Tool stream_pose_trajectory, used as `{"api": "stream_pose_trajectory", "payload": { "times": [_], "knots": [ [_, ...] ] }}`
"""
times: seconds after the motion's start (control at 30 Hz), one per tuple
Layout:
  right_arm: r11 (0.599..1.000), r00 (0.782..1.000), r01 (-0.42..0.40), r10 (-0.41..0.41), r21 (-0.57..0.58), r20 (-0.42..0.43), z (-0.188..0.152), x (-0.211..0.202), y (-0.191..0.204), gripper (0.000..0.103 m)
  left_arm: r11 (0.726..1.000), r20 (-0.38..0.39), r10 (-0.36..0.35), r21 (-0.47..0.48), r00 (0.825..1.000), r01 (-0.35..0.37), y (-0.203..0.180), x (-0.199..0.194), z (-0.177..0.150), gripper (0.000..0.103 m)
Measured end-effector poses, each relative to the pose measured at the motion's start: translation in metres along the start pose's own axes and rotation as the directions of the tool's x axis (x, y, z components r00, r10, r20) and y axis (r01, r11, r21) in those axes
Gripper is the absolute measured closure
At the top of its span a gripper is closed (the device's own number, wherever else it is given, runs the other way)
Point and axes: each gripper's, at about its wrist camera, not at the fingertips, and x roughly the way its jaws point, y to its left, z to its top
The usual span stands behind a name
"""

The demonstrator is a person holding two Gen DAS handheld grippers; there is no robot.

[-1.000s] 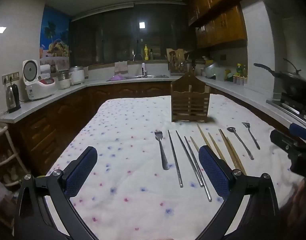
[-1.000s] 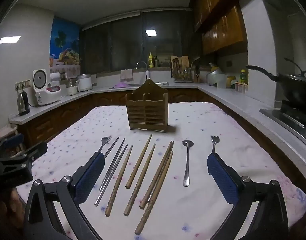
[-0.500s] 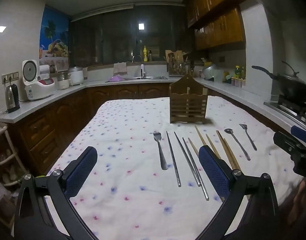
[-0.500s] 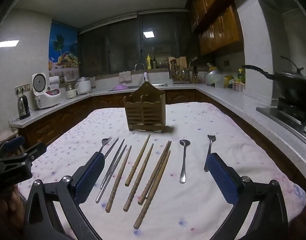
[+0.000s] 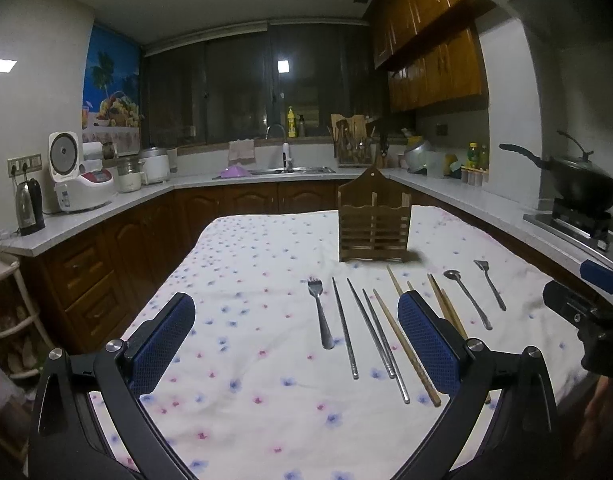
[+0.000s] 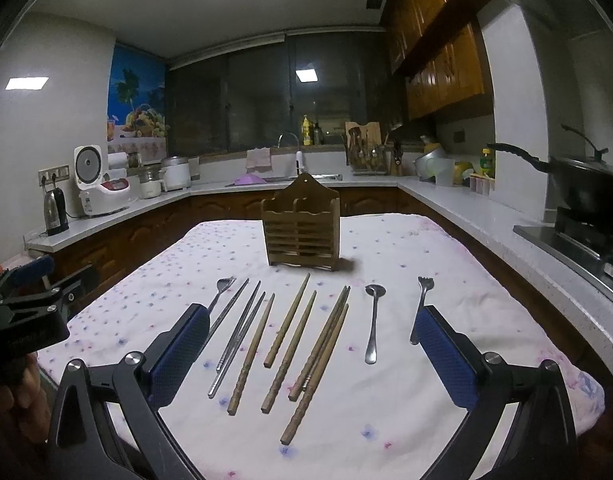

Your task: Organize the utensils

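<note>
Dim kitchen at night; table (image 6: 446,248) under a white flowered cloth, utensils in a row.

Wooden holder (image 6: 301,227) upright mid-frame, past the row: forks (image 6: 422,304), spoon (image 6: 373,320), wooden chopsticks (image 6: 290,324), metal chopsticks (image 6: 238,332). Left gripper (image 5: 294,344) and right gripper (image 6: 310,356) both spread wide, holding nothing, low in frame. Grey counter (image 5: 86,216) at left, wok (image 6: 586,188) at right.

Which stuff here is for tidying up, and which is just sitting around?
For the job: forks, spoon, metal chopsticks, wooden chopsticks, wooden holder.
Just lying about: kettle, rice cooker, wok.
</note>
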Motion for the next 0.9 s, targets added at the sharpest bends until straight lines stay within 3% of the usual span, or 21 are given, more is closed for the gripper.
{"api": "stream_pose_trajectory", "payload": {
  "times": [0.9],
  "knots": [
    [1.0,1.0,-0.003,0.003,0.0,0.014,0.0059,-0.0067,0.0015,0.0,1.0,-0.007,0.007,-0.015,1.0,-0.007,-0.0023,0.0009,0.0051,0.0]
  ]
}}
